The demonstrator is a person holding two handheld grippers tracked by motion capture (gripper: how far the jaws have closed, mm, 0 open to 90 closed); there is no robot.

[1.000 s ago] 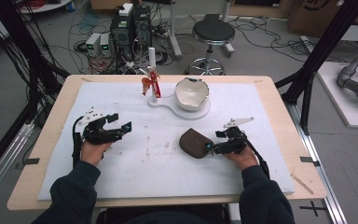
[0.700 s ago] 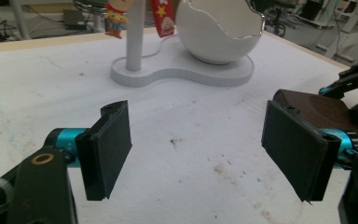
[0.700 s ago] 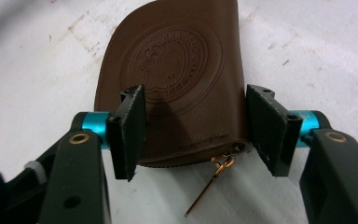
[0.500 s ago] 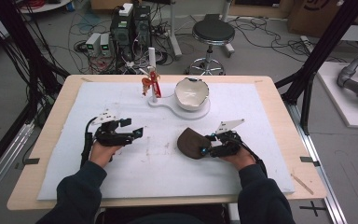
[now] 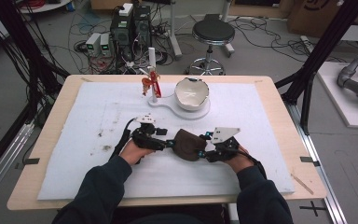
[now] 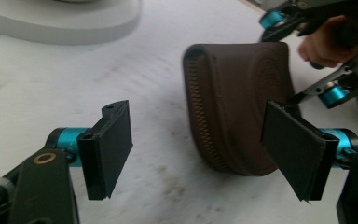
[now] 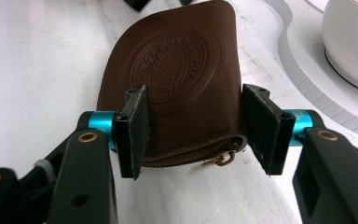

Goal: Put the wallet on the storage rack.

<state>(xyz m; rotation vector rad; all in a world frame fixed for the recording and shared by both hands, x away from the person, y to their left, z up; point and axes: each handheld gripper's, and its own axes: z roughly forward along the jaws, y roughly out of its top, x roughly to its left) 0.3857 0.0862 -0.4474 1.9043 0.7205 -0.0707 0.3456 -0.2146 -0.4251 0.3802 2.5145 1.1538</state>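
Since the earlier frame your left tongs (image 5: 161,140) have travelled from the left part of the white mat toward the middle of the frame, and they now sit just beside the brown leather pouch (image 5: 189,144), which has itself slid a little leftward under your right tongs (image 5: 205,151). The pouch lies flat on the surface (image 5: 261,84) in the lower centre of the high view, between your two hands, well apart from the white bowl (image 5: 192,93) and its white base (image 5: 177,109) in the upper centre. In the right gripper view your right tongs stand open with the pouch's zip end (image 7: 221,158) lying between the jaws, each jaw close beside one edge; whether they press it I cannot tell, but you seem to be pinning that end steady. In the left gripper view your left tongs (image 6: 200,149) are spread wide and hold nothing: the rounded, zippered edge of the pouch (image 6: 237,107) sits toward the jaw at the right of the frame, probably so you can close on the far end opposite your other hand.
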